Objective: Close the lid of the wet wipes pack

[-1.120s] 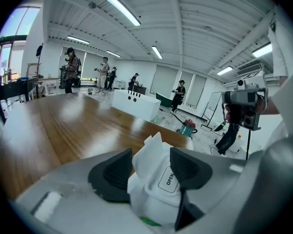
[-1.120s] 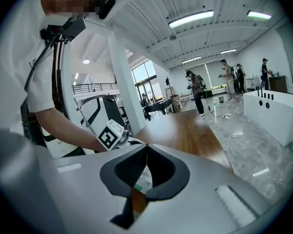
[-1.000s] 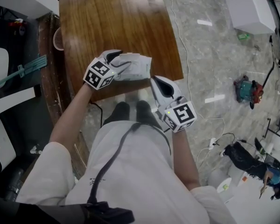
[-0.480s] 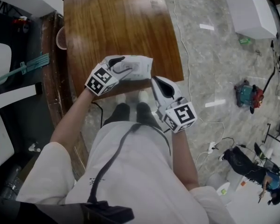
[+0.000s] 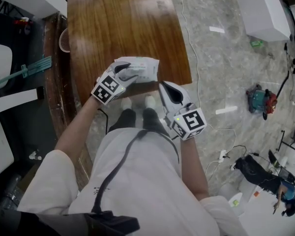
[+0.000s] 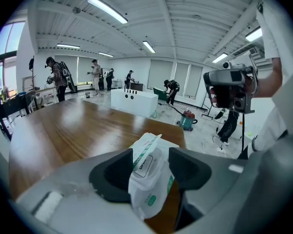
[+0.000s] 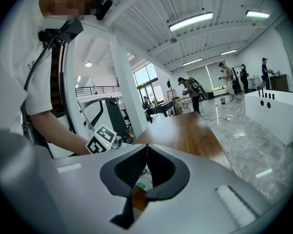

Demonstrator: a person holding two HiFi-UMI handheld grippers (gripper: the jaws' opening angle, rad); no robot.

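The white wet wipes pack (image 5: 143, 69) lies near the front edge of the wooden table (image 5: 123, 23). In the left gripper view the pack (image 6: 149, 189) stands between both dark pads, its green-striped flap (image 6: 147, 145) sticking up above an "Open" label. My left gripper (image 5: 129, 71) reaches over the pack from the left. Its jaws have just been closing, and the pads now press on the pack's sides. My right gripper (image 5: 163, 86) is shut and empty, hovering just off the table's front edge, right of the pack. Its jaws (image 7: 146, 150) meet tip to tip.
A white bowl-like dish (image 5: 63, 40) sits at the table's left edge. On the marble floor to the right there are cables (image 5: 196, 77), a red-green vacuum (image 5: 259, 96) and a white cabinet (image 5: 261, 9). My legs and shoes (image 5: 137, 109) are below the table edge.
My left gripper has slid a little right and forward onto the pack, its marker cube now closer to it. The right gripper has stayed in place.
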